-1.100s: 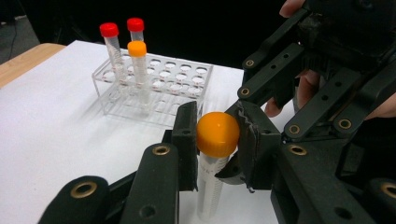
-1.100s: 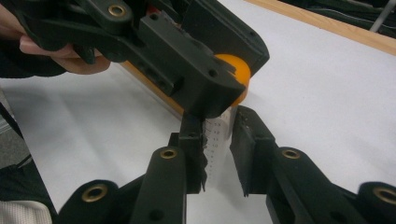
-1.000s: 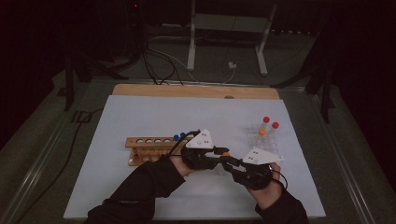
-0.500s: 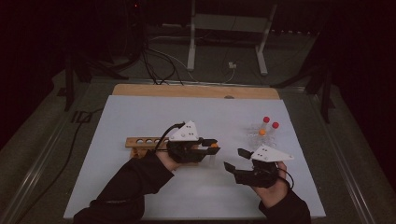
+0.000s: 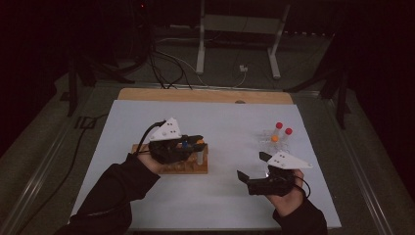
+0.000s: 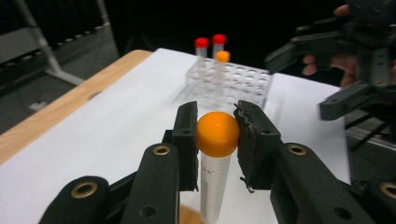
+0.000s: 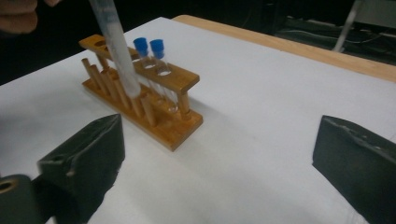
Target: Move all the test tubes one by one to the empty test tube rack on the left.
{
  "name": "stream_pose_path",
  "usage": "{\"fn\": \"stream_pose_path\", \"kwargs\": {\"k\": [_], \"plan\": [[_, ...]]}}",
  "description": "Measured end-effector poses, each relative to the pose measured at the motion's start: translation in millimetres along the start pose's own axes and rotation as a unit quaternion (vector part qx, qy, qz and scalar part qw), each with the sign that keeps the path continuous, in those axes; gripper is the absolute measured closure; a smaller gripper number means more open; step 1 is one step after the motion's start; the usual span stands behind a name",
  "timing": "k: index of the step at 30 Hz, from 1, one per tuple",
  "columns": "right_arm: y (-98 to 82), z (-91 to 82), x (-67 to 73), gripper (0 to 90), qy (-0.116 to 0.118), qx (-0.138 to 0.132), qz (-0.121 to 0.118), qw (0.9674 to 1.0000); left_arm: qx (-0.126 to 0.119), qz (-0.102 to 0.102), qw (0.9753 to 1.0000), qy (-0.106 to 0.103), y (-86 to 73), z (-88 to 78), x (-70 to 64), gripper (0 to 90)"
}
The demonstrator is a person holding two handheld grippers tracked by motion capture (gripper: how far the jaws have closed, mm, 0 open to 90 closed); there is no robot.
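Observation:
My left gripper point(image 6: 218, 112) is shut on the orange cap of a clear tube point(image 6: 215, 186) that hangs upright from it. In the high view this gripper point(image 5: 192, 142) hovers at the right end of a wooden rack point(image 5: 169, 169). The right gripper view shows the tube's lower end point(image 7: 116, 46) just above the rack point(image 7: 159, 119), beside two blue-capped tubes point(image 7: 149, 46). My right gripper point(image 5: 252, 166) stands apart at the front right; its jaws have just been opening and nothing is between them point(image 7: 219, 154).
A clear plastic rack point(image 5: 266, 142) at the back right holds two red-capped tubes point(image 5: 279, 126) and one orange-capped tube point(image 5: 274, 138). A white mat point(image 5: 230, 117) covers the table, with a wooden strip point(image 5: 205, 95) along its far edge.
The two grippers were together at the tube; the right one opened and drew back to the right. The left one carried the tube left and up, over the wooden rack.

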State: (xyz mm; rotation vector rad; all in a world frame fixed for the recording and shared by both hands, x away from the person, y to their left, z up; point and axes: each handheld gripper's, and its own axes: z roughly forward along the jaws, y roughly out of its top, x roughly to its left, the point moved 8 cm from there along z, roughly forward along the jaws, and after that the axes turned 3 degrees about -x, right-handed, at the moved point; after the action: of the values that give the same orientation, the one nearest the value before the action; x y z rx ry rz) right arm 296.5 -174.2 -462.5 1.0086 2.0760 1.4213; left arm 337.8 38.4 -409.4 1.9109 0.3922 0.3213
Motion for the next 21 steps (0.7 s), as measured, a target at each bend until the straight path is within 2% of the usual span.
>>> {"fn": "stream_pose_path", "kwargs": {"k": [5, 7, 15, 21], "plan": [[-1.0, -1.4, 1.6, 0.0, 0.017, 0.003, -0.002, 0.9998, 0.003, -0.011, 0.9997, 0.02, -3.6, -16.3, 11.9, 71.8], [-1.3, -2.0, 3.1, 0.0, 0.03, 0.009, 0.004, 0.9995, 0.004, -0.008, 0.9996, 0.028, -5.8, -21.7, 15.6, 71.9], [0.8, -4.1, 2.1, 0.0, 0.03, 0.001, 0.002, 0.9995, 0.005, -0.009, 0.9983, 0.057, -12.9, -39.2, 32.5, 71.9], [0.9, -4.3, 0.8, 0.0, 0.028, -0.002, 0.003, 0.9996, -0.002, -0.015, 0.997, 0.076, -14.6, -43.1, 47.5, 71.9]]}}
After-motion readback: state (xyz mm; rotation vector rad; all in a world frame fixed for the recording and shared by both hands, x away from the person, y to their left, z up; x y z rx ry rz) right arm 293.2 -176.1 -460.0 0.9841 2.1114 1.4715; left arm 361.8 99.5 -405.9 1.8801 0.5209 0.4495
